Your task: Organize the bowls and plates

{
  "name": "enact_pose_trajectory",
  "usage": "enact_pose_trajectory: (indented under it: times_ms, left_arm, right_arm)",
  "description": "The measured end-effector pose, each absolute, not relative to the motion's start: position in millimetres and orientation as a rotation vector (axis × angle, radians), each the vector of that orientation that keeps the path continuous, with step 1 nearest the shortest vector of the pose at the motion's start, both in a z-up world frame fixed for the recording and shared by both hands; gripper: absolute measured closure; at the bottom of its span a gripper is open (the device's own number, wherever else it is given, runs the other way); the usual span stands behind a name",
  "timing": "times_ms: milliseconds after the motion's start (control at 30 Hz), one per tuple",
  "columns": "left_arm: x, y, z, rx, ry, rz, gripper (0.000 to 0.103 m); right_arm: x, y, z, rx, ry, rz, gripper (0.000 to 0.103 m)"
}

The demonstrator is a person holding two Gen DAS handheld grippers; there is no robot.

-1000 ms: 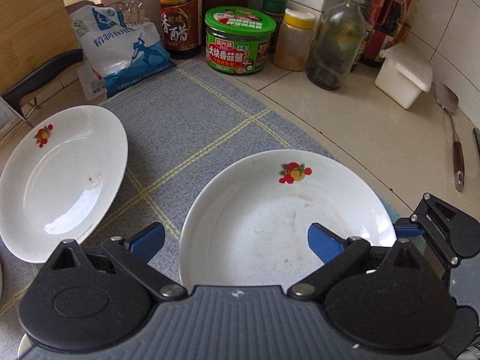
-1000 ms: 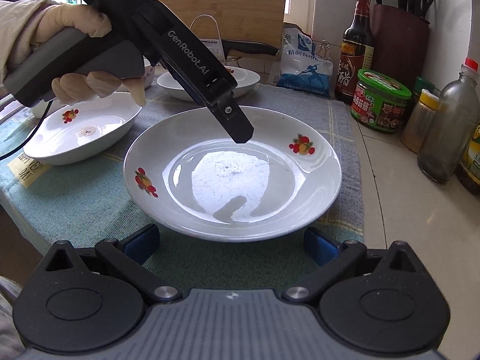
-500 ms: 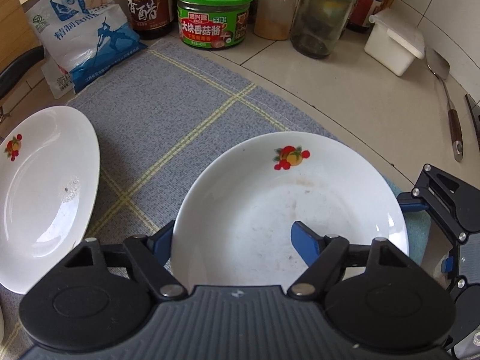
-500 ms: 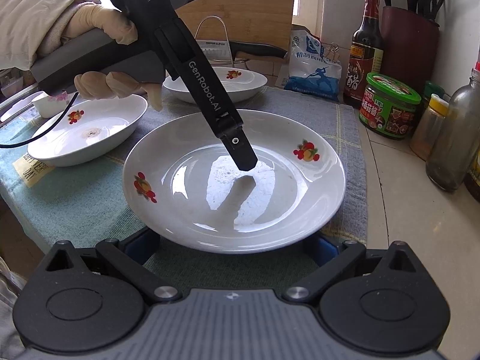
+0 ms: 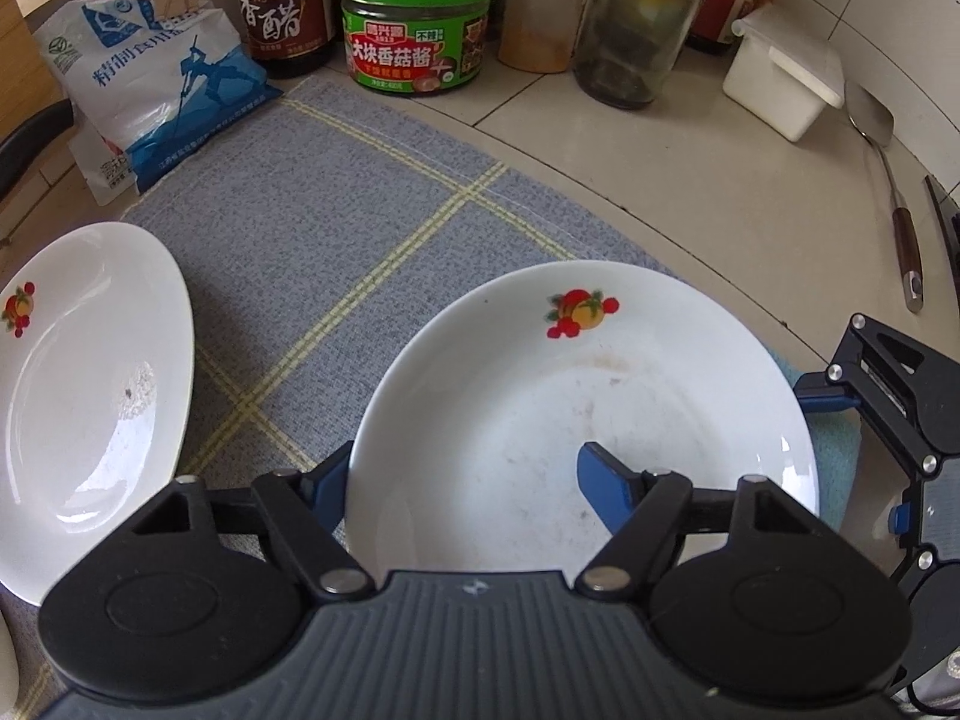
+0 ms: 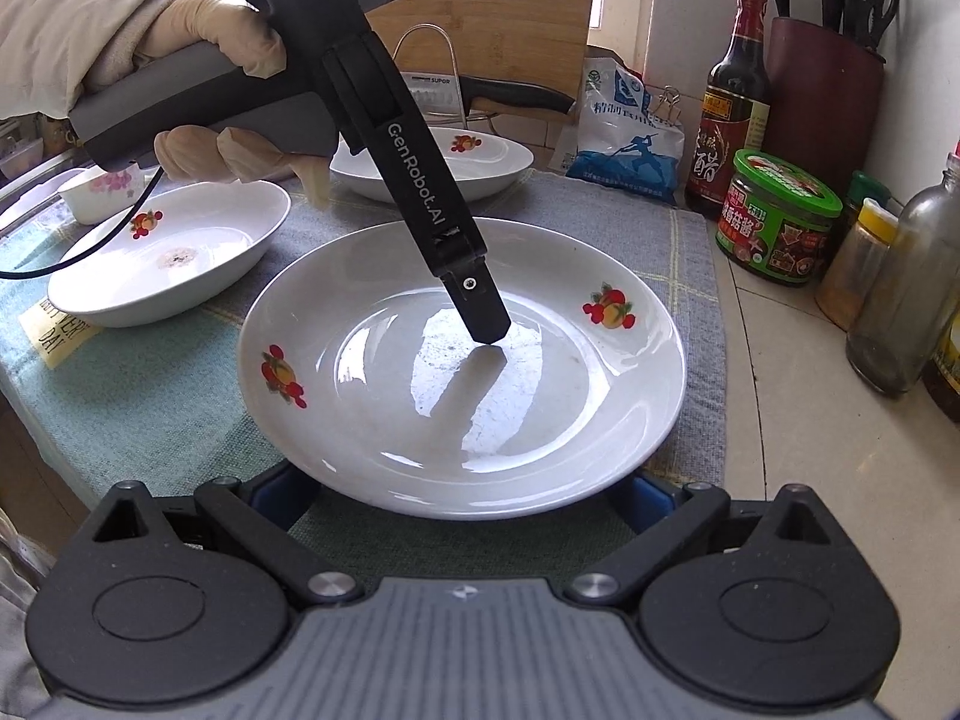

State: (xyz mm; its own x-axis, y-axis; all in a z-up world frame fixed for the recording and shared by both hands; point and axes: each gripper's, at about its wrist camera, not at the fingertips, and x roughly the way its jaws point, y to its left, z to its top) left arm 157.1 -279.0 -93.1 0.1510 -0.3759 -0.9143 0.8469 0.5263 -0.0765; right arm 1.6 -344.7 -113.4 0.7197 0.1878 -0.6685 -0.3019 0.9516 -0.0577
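White plate (image 5: 588, 396): round, with fruit prints and faint smears in its well; it lies flat on the grey checked cloth (image 5: 336, 240), in the middle of the counter.
Left gripper (image 5: 468, 474): a gloved hand (image 6: 228, 90) tips it steeply down over the plate's left rim. One blue finger is outside the rim and the other inside the well, its tip at the glaze.
Left jaws: closing. A second ago they stood wide above the plate; now they have narrowed around the rim, though a gap remains, so no firm pinch yet.
Right gripper (image 6: 459, 498): fingers spread wide at the plate's near edge, partly tucked under the rim and gripping nothing; it has not moved.
What this means: the grasp is probably nearly made, with the lift still to come.
Other dishes: a matching plate (image 5: 78, 396) sits just left on the cloth. The right view also shows an oval dish (image 6: 168, 264) and a small flowered bowl (image 6: 102, 192), likely stacking spots.
Risk: a thin rim grip on smooth glaze may slip or tilt.
Backdrop: green-lidded jar (image 5: 417, 30) among the bottles, well apart.
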Motion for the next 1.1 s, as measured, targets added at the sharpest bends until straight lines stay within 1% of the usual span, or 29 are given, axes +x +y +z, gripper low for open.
enact_pose_trajectory:
  times_ms: [600, 1100]
  left_arm:
    - [191.3, -308.6, -80.4, 0.515, 1.000, -0.914, 0.027]
    - [207.1, -318.9, -87.4, 0.502, 1.006, -0.912, 0.027]
  right_arm:
    - [39.6, -369.3, -108.4, -0.212, 0.700, 0.216, 0.001]
    - [52.0, -374.4, -110.6, -0.184, 0.725, 0.202, 0.001]
